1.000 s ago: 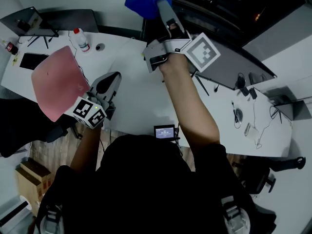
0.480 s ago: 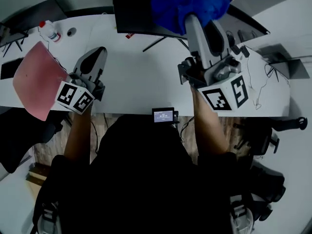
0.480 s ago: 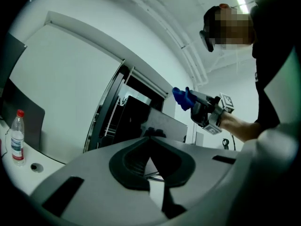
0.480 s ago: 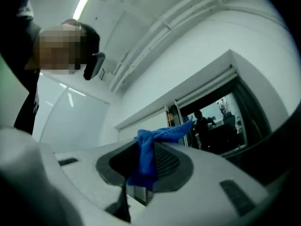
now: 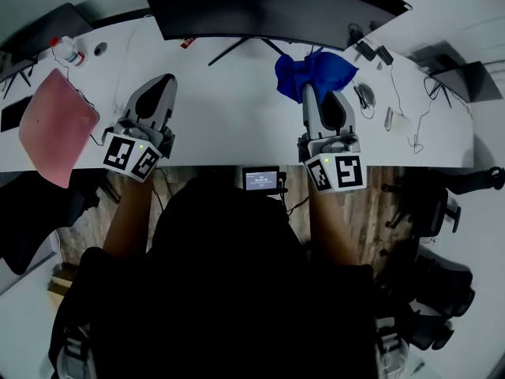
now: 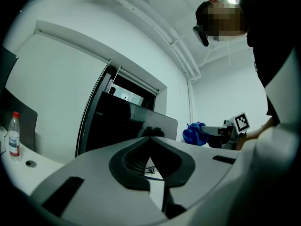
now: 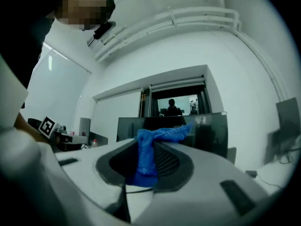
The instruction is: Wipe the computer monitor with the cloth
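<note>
A wide dark computer monitor (image 5: 268,10) stands at the back of the white desk (image 5: 229,125), its stand legs (image 5: 237,50) spread in front. My right gripper (image 5: 314,93) rests low over the desk's right half, shut on a blue cloth (image 5: 314,73) that bunches out past its tips; the cloth (image 7: 148,147) shows pinched between the jaws in the right gripper view, with the monitor (image 7: 169,128) beyond. My left gripper (image 5: 156,93) lies over the desk's left half, jaws closed together and holding nothing. The monitor (image 6: 122,121) fills the left gripper view's middle.
A pink sheet (image 5: 57,125) lies at the desk's left end, with a small bottle (image 5: 69,50) behind it. Cables and small devices (image 5: 379,93) clutter the right end. A small screen (image 5: 262,180) sits at the desk's front edge. Chairs (image 5: 442,204) stand at the right.
My right gripper has come down from the monitor's screen with the blue cloth and now sits low over the desk. The left gripper has stayed roughly in place.
</note>
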Motion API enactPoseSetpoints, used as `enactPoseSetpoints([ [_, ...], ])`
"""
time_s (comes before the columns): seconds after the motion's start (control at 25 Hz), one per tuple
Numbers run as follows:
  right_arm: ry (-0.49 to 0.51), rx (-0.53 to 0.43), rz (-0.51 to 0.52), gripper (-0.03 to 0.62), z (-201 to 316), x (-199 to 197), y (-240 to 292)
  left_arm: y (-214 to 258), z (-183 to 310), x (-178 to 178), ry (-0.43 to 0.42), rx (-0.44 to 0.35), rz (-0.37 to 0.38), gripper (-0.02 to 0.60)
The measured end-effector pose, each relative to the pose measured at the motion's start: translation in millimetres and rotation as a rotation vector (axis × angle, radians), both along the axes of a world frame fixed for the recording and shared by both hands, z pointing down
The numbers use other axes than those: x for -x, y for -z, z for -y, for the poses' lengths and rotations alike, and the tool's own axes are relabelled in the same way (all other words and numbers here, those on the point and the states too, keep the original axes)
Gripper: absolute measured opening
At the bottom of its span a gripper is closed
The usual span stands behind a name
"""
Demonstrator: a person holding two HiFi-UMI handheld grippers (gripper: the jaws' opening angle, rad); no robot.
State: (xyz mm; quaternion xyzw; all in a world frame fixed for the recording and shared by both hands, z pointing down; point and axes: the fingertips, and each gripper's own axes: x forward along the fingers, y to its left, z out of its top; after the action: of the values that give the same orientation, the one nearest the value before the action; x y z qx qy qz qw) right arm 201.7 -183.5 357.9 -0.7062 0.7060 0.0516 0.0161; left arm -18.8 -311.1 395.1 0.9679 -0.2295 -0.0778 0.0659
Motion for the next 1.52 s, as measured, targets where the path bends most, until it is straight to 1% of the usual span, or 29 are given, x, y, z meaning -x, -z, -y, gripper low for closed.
enactPoseSetpoints([
  [0.12, -0.030, 0.045, 0.033, 0.089, -42, -15, -29, -6, -40, -14, 0.005, 0.001, 0.015, -0.006],
  [0.32, -0.002, 0.075, 0.078, 0.089, -105, -20, -59, -16, -105, -28, 0.009, 0.015, 0.040, -0.006],
  [0.44, -0.007, 0.085, 0.074, 0.089, -139, -22, -73, -19, -143, -34, 0.008, -0.003, 0.047, -0.006],
  [0.52, -0.010, 0.093, 0.087, 0.089, -158, -17, -83, -21, -166, -31, 0.015, -0.019, 0.053, -0.008],
  [0.84, -0.012, 0.121, 0.130, 0.089, -218, 17, -108, -39, -238, -11, 0.027, 0.011, 0.112, -0.009],
  [1.04, -0.029, 0.131, 0.141, 0.089, -249, 38, -109, -44, -270, 2, -0.005, 0.019, 0.144, -0.009],
  [1.2, -0.044, 0.137, 0.132, 0.089, -271, 60, -106, -38, -285, 16, -0.029, 0.008, 0.115, -0.011],
  [1.36, -0.063, 0.139, 0.127, 0.089, -293, 91, -103, -36, -299, 36, -0.078, 0.010, 0.095, -0.011],
  [1.52, -0.109, 0.155, 0.109, 0.089, -311, 133, -101, -30, -320, 73, -0.154, -0.018, 0.070, -0.009],
])
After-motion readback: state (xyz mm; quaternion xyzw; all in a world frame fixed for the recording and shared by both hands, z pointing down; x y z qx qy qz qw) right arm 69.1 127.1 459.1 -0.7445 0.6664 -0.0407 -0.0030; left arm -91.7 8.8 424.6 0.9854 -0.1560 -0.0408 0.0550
